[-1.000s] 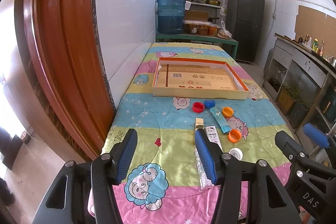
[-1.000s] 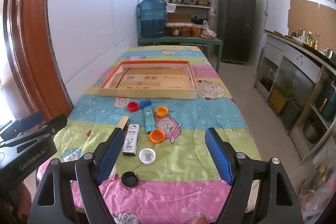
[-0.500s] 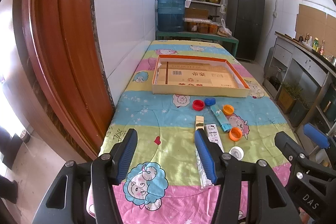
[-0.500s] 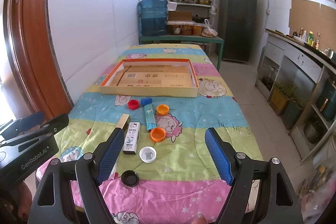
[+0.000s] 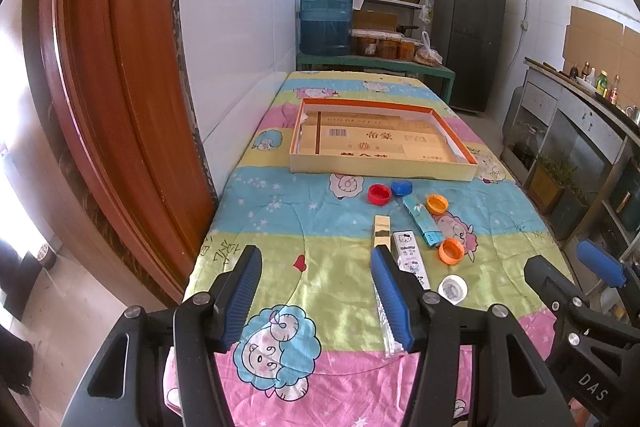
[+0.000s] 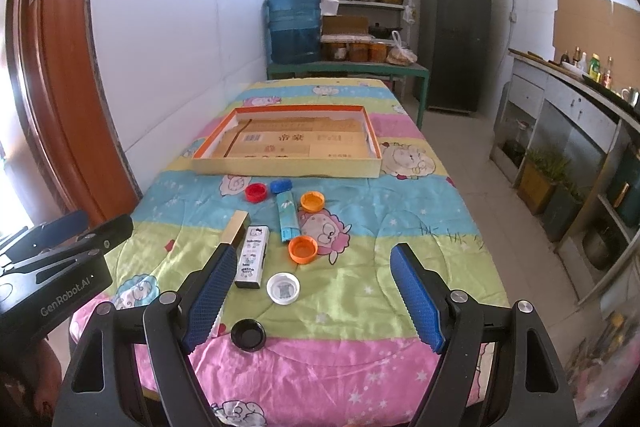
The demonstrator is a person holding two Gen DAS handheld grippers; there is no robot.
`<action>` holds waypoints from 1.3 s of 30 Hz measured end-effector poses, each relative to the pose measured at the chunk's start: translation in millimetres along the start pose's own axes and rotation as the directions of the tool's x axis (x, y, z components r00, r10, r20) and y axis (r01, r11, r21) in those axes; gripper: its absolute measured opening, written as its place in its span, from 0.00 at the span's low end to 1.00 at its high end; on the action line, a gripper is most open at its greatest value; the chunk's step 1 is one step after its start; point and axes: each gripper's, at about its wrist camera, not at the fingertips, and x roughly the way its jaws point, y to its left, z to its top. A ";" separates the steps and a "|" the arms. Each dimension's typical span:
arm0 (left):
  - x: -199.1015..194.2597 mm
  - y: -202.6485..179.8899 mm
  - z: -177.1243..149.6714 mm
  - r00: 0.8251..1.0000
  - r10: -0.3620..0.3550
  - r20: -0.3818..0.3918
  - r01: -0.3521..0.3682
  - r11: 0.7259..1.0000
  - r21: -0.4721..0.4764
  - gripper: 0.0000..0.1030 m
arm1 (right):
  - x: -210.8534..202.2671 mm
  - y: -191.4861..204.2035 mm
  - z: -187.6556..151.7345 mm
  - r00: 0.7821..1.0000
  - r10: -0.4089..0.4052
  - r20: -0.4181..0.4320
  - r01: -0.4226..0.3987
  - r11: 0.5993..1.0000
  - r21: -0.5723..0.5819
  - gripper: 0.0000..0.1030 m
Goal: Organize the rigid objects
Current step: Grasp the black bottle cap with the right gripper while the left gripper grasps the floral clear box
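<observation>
A shallow cardboard tray [image 6: 370, 169] [image 5: 384, 173] with an orange inner rim lies mid-table. In front of it lie a red cap [image 6: 256, 192], a blue cap [image 6: 280, 185], two orange caps [image 6: 313, 201] [image 6: 303, 249], a white cap [image 6: 283, 288], a black cap [image 6: 248, 334], a teal box [image 6: 287, 218], a white Hello Kitty box [image 6: 252, 261] and a gold box [image 6: 235, 226]. A clear strip [image 5: 385, 323] lies near the front edge. My left gripper [image 5: 320, 303] and right gripper [image 6: 312, 303] are open, empty, above the table's near end.
The table [image 6: 420, 227] has a striped cartoon cloth. A tiled wall and a brown door frame [image 5: 120, 107] stand on the left. A green table with a blue water jug [image 6: 294, 23], shelves and a fridge stand behind. Cabinets [image 6: 568, 131] line the right.
Both grippers have drifted slightly; the scene looks a little lower and nearer. No object has moved. Both stay open.
</observation>
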 end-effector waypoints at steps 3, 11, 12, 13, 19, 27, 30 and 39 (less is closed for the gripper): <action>3.2 2.4 1.3 1.000 -0.001 -0.010 0.001 1.000 -0.003 0.55 | 2.4 0.4 -3.5 1.000 0.004 -0.004 -0.004 1.000 -0.009 0.78; 17.9 8.7 -6.1 0.999 -0.009 -0.051 0.009 1.000 -0.014 0.55 | 15.9 4.1 -25.6 0.998 0.039 -0.040 -0.041 0.998 -0.053 0.78; 20.4 9.6 -7.5 0.998 -0.010 -0.056 0.009 1.000 -0.017 0.55 | 18.9 5.5 -29.4 0.998 0.045 -0.048 -0.048 0.997 -0.062 0.78; 23.3 10.6 -9.1 0.998 -0.013 -0.060 0.012 1.000 -0.019 0.55 | 21.7 6.7 -32.1 0.997 0.050 -0.055 -0.054 0.996 -0.072 0.78; 41.9 13.5 -22.3 0.993 -0.045 -0.105 0.043 0.999 -0.023 0.55 | 39.2 21.1 -52.3 0.990 0.096 -0.101 -0.110 0.982 -0.152 0.78; 51.6 11.3 -26.5 0.990 -0.072 -0.120 0.070 0.997 -0.020 0.55 | 67.2 41.8 -69.0 0.979 0.123 -0.161 -0.161 0.957 -0.243 0.59; 55.9 7.5 -23.8 0.988 -0.092 -0.128 0.090 0.996 -0.023 0.55 | 77.8 42.9 -71.6 0.974 0.136 -0.180 -0.178 0.953 -0.246 0.49; 77.5 -29.5 -25.8 0.984 -0.092 -0.154 0.102 0.993 0.053 0.55 | 79.1 38.0 -73.8 0.970 0.191 -0.149 -0.224 0.940 -0.257 0.29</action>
